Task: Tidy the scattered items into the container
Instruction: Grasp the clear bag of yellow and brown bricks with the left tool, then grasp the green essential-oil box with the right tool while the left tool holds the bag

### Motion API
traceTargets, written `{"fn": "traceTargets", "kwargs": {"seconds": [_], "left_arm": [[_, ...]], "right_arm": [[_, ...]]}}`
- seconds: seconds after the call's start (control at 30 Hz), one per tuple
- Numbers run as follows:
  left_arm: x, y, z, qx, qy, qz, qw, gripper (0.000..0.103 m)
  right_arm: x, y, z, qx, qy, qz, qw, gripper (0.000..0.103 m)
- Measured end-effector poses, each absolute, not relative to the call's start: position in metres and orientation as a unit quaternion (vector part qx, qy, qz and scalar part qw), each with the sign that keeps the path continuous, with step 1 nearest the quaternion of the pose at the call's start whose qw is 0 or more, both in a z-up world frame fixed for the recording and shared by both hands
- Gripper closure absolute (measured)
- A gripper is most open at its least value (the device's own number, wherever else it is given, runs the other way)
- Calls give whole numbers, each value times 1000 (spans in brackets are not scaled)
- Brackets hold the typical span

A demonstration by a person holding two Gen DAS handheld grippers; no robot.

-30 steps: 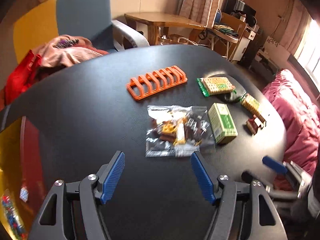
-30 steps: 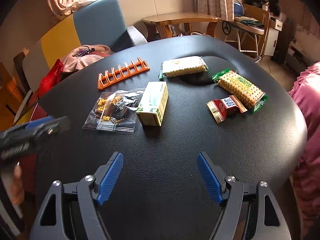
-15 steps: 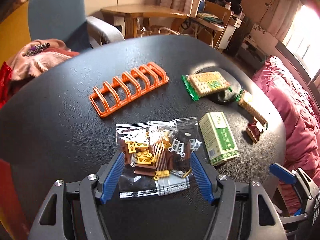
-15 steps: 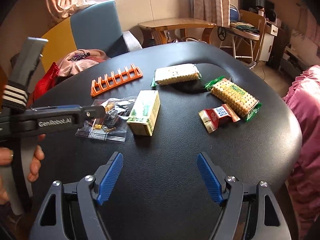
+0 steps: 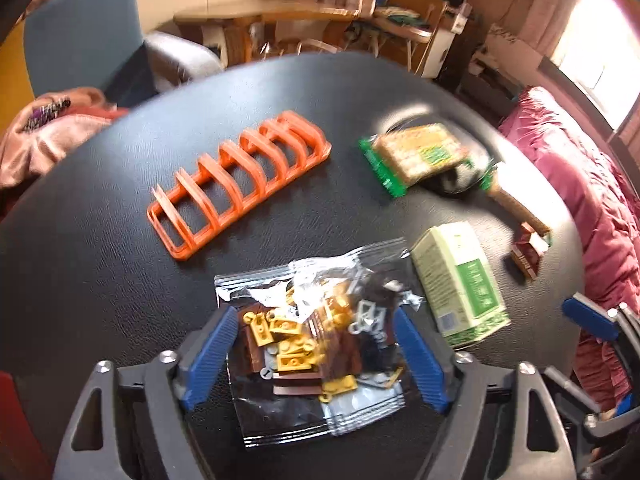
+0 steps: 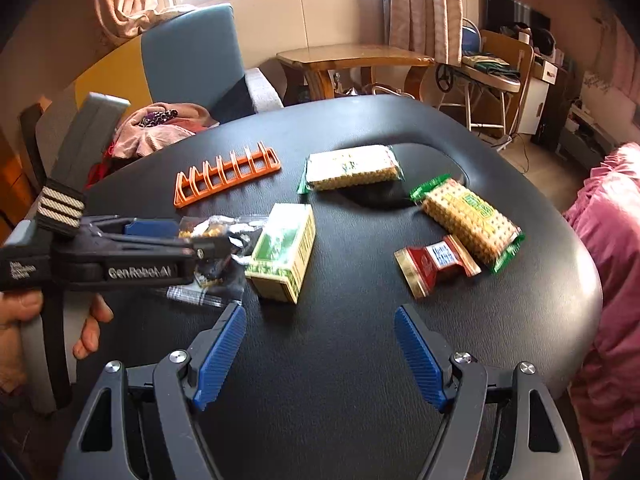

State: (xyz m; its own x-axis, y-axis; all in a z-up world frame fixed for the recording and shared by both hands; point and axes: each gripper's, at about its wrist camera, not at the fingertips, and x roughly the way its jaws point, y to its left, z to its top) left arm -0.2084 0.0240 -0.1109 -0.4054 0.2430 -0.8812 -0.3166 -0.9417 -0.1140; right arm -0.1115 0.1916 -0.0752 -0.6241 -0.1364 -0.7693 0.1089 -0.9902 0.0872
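A clear bag of small bricks is seen lying on the black table, between the spread jaws of the left gripper. The right gripper is held wide apart over bare tabletop.

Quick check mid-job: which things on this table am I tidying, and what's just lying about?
For the job:
bag of bricks
green box
two cracker packs
red wrapper
orange rack

Lying about:
pink cloth
blue chair
wooden table
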Motion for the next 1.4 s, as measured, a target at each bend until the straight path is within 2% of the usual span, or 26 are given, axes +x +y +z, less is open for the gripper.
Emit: {"fn": "traceTargets", "kwargs": {"seconds": [0.23,0.4,0.5,0.63,0.8,0.87,1.03,1.1,1.27,1.4], "left_arm": [[-205,35,-116,-512,56,842,160,2],[-202,35,-117,-502,61,849,153,1],[-200,35,-116,-499,62,852,147,3],[-195,37,-113,-494,68,853,153,17],[-189,40,-109,-489,76,854,160,27],[-186,41,-107,-486,79,855,163,40],[-181,38,-106,-482,79,857,165,56],[-179,34,-107,-481,74,858,162,57],[-175,22,-108,-478,62,862,155,61],[-169,8,-106,-476,45,866,142,62]], "right_arm": [[-124,185,-66,414,-8,-908,69,25],[-125,186,-65,414,-5,-908,66,25],[-125,188,-66,417,-7,-906,64,24],[-126,189,-66,419,-8,-906,64,23],[-135,188,-68,423,0,-904,62,23],[-141,188,-69,426,-1,-903,62,23],[-160,187,-74,441,-7,-895,69,23],[-166,184,-77,446,-6,-892,75,24],[-176,170,-86,459,15,-884,84,35],[-182,165,-95,468,16,-880,76,39]]}}
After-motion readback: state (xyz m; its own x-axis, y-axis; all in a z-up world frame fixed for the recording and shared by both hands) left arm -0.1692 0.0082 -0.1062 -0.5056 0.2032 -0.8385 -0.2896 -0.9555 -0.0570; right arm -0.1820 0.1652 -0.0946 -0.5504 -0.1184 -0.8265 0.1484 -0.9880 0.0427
